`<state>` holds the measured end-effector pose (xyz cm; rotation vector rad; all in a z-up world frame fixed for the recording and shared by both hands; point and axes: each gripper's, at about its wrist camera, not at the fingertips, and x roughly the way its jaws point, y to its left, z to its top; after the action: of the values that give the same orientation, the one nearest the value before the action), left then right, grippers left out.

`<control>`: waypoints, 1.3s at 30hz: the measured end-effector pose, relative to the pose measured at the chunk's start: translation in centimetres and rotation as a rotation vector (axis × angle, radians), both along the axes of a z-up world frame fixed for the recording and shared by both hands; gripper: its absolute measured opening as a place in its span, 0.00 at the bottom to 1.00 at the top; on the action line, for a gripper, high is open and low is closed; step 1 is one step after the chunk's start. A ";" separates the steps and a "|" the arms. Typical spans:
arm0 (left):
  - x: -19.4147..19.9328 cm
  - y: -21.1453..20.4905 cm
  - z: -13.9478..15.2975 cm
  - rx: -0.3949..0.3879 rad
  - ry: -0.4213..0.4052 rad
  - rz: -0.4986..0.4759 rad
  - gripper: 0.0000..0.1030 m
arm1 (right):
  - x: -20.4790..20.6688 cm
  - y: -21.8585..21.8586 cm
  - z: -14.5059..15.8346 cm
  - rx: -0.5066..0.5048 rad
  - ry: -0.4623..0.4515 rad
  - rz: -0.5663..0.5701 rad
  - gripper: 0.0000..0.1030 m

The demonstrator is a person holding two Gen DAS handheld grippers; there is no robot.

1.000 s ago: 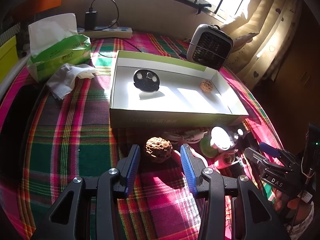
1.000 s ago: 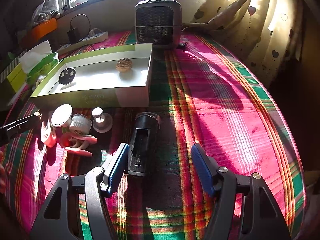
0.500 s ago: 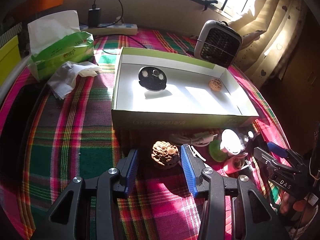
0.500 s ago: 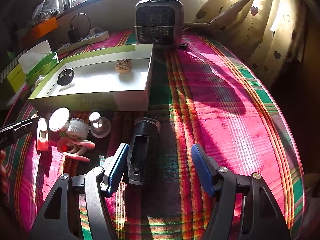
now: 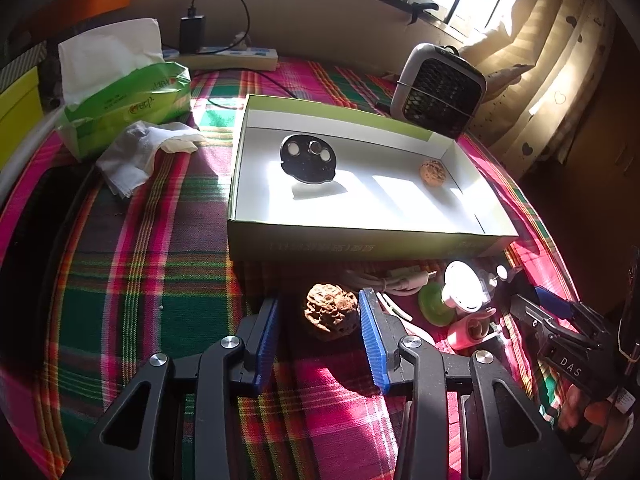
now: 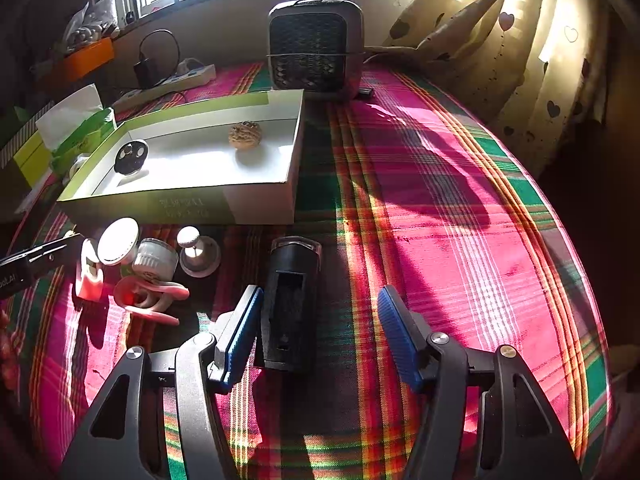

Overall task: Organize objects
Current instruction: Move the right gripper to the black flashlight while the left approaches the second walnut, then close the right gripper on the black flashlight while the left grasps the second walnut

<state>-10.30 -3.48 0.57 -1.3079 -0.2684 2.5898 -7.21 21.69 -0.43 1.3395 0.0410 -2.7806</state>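
Now | left claw (image 5: 319, 322) gapes around walnut (image 5: 331, 314); right claw (image 6: 320, 334) gapes, black device (image 6: 291, 300) lengthwise toward box (image 6: 256, 204)

Rough brown walnut (image 5: 331, 314) sits on the plaid surface (image 5: 160, 272), just in front of the box (image 5: 360, 246). Box is open, shallow, green outside, white inside. In it: a 2nd walnut (image 5: 432, 173) near the right wall, and a black disc (image 5: 307, 160) w/ round holes, tilted, toward the left. Black oblong device (image 6: 291, 300) lies lengthwise on the cloth, hollow side up. Beside it, pink, white & green small bits (image 6: 136, 268), clustered.
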 end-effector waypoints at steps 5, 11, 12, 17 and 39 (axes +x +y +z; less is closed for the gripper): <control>0.0 0.1 -0.1 0.006 0.000 -0.003 0.28 | 0.0 0.1 0.1 -0.004 0.004 0.003 0.44; 0.1 0.1 -0.1 0.004 0.001 -0.004 0.28 | 0.1 0.1 0.1 -0.010 0.008 0.004 0.31; 0.1 0.1 -0.1 0.004 0.001 -0.004 0.28 | 0.1 0.1 0.1 -0.011 0.009 0.005 0.29; 0.1 0.1 -0.1 0.007 0.000 -0.003 0.28 | 0.1 0.0 0.1 -0.008 0.010 0.006 0.28; 0.5 0.1 1.1 0.007 0.028 -0.012 0.28 | 0.2 0.0 1.1 -0.019 0.031 0.025 0.28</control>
<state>-9.84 -3.35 1.67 -1.2661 -0.2637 2.5928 -7.03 21.64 0.64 1.2828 0.0326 -2.7739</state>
